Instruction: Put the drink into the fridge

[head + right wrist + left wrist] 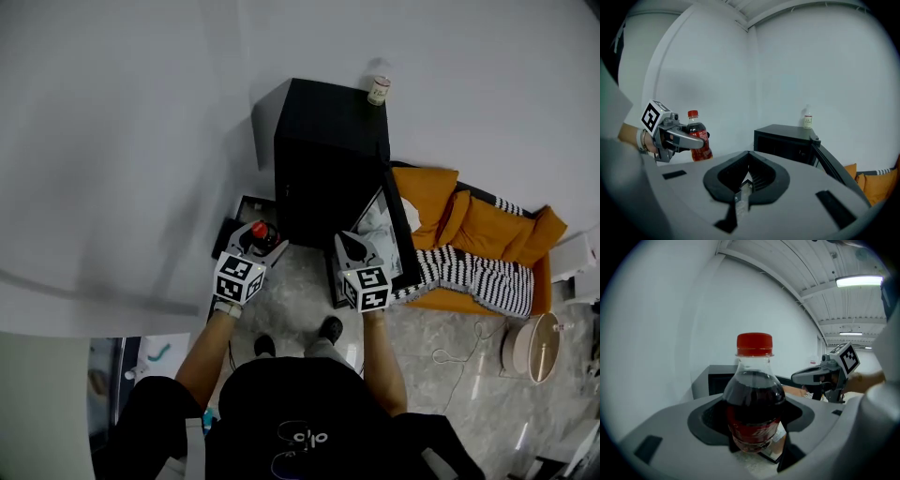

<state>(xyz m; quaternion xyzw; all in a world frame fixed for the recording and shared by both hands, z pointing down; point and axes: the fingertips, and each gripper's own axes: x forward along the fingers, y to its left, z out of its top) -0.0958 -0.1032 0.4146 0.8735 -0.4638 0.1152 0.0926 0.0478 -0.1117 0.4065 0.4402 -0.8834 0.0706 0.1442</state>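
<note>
Fridge (323, 155) and both grippers, seen from above

The fridge is standing against the wall, its door (397, 225) swinging open on the right. A small bottle (379, 90) is sitting on its top, at the back. The drink (261, 232) is sitting in the left gripper (255, 246), before the fridge's left; the right gripper (350, 247) is hovering beside it, before the door. Bedding (483, 244) is lying right of the door.

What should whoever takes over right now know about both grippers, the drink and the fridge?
Left gripper: shut on the clear plastic bottle of dark cola with a red cap, held upright in the air in front of the fridge.
Right gripper: shut, empty, beside the left one.
Small black box-shaped fridge: its door stands open; a small white bottle stands on top.
Done: drink in hand, door open.
Left: set the cola bottle inside, release, probably close the door.
</note>
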